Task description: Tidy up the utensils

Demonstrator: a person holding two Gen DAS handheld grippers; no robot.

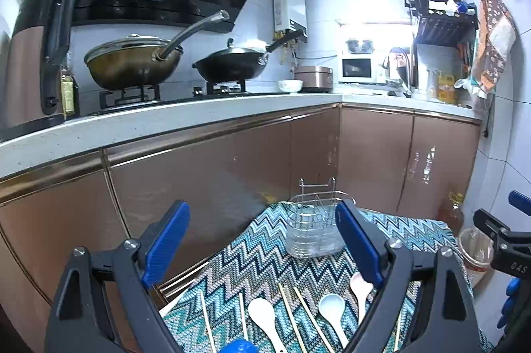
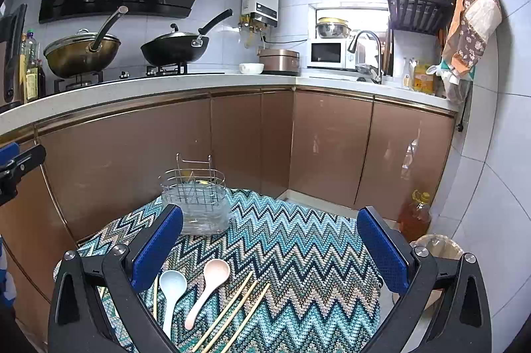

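A zigzag-patterned cloth [image 1: 265,256] covers a small table. At its far edge stands a wire utensil holder [image 1: 313,226] in a clear tray, also seen in the right wrist view [image 2: 195,200]. A white spoon [image 1: 262,313], a pale blue spoon [image 1: 332,306] and a pink spoon [image 1: 360,286] lie on the cloth among several wooden chopsticks [image 1: 288,313]. My left gripper [image 1: 264,241] hovers open above them, holding nothing. My right gripper [image 2: 270,246] is open and empty too, above the pale blue spoon [image 2: 172,283], the pink spoon [image 2: 212,276] and chopsticks [image 2: 232,309].
Brown cabinet doors [image 2: 166,153] under a white countertop [image 2: 132,90] stand close behind the table. An oil bottle [image 2: 415,213] and a lined bin [image 2: 438,246] sit on the floor to the right. Two woks rest on the stove [image 2: 132,74].
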